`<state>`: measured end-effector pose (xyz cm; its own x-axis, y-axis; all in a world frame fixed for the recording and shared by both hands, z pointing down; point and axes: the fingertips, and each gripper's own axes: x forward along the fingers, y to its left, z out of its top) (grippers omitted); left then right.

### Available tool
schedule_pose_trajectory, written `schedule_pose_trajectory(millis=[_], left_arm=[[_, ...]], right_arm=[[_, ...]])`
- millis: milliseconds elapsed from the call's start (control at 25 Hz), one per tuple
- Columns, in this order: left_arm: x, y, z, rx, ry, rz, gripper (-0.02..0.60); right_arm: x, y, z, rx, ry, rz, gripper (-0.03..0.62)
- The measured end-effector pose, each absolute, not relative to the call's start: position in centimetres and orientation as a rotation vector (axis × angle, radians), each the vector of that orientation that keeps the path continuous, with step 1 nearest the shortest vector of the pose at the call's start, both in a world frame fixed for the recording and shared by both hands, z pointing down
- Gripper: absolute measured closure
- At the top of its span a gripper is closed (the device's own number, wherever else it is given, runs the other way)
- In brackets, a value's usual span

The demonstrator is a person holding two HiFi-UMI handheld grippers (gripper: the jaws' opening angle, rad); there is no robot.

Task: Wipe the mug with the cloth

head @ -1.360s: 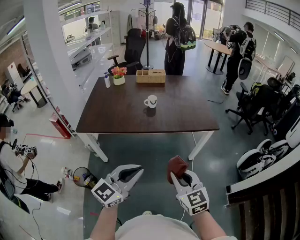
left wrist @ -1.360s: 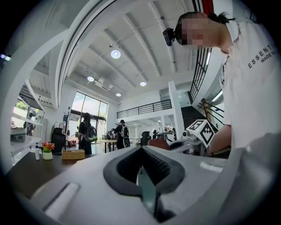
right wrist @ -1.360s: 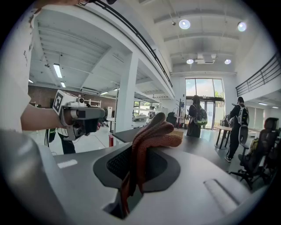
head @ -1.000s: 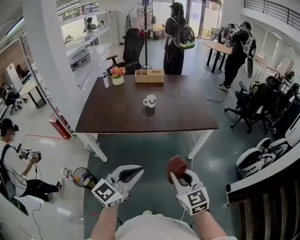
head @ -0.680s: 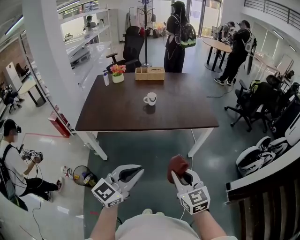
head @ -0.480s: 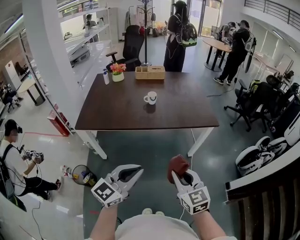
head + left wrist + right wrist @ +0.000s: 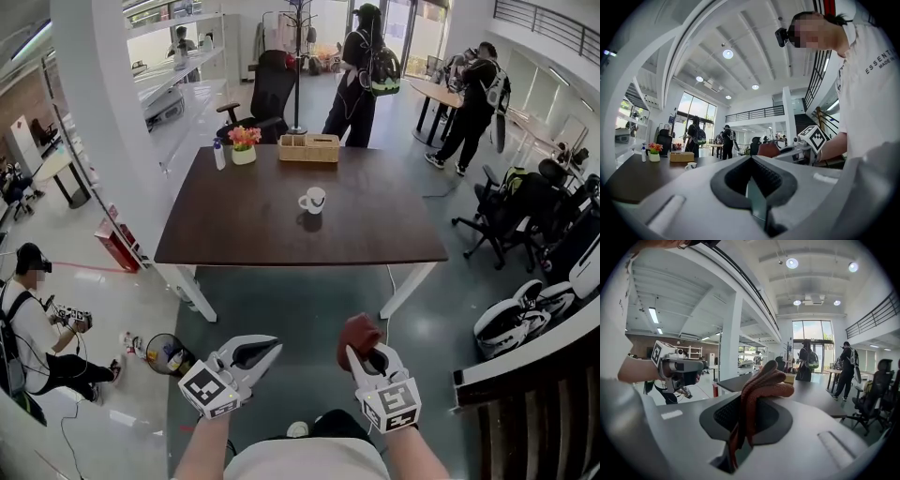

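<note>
Cloth (image 7: 358, 330) is reddish-brown, bunched, and clamped in the right gripper (image 7: 362, 353). In the right gripper view the jaws pinch its lower folds and the rest bulges out above the tips. Left gripper (image 7: 272, 346) is closed and empty: its own view shows the jaws together with nothing between them. Both grippers are held low in front of the person, side by side but apart, over the dark floor (image 7: 300, 300), well short of the table (image 7: 234, 225). Marker cubes (image 7: 210, 389) face up toward the head view. Mug (image 7: 313, 200) is white, upright, handle to its left, standing alone near the middle of the dark brown tabletop, well away from both grippers and not touched by the cloth. Along the table's far edge are a wooden box (image 7: 308, 148), a small pot of flowers (image 7: 245, 141) and a spray bottle (image 7: 218, 155) left of the pot. A black office chair (image 7: 272, 94) stands behind the table. A person with a backpack (image 7: 361, 66) stands past the far edge, with more people (image 7: 473, 94) at right near another table. One person (image 7: 23, 319) at far left, on the white floor, holds similar grippers.
</note>
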<state>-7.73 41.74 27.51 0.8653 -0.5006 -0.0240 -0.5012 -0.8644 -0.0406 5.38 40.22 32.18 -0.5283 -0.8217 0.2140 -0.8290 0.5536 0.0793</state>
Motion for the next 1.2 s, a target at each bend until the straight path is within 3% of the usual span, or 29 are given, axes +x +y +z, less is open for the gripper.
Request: schedule_pose_trajectory(millis=[400,1200], left_arm=[[-10.0,33.8,29.7,-3.005,0.922,0.012,0.581],[-6.7,0.8,33.9,-3.026,1.064,-0.135,0.581]], right_arm=[[4.3,31.8,34.8,1.306,-2.578,0.089,0.516],[9.0,-3.0,38.6,1.221,-2.586,0.205,0.516]])
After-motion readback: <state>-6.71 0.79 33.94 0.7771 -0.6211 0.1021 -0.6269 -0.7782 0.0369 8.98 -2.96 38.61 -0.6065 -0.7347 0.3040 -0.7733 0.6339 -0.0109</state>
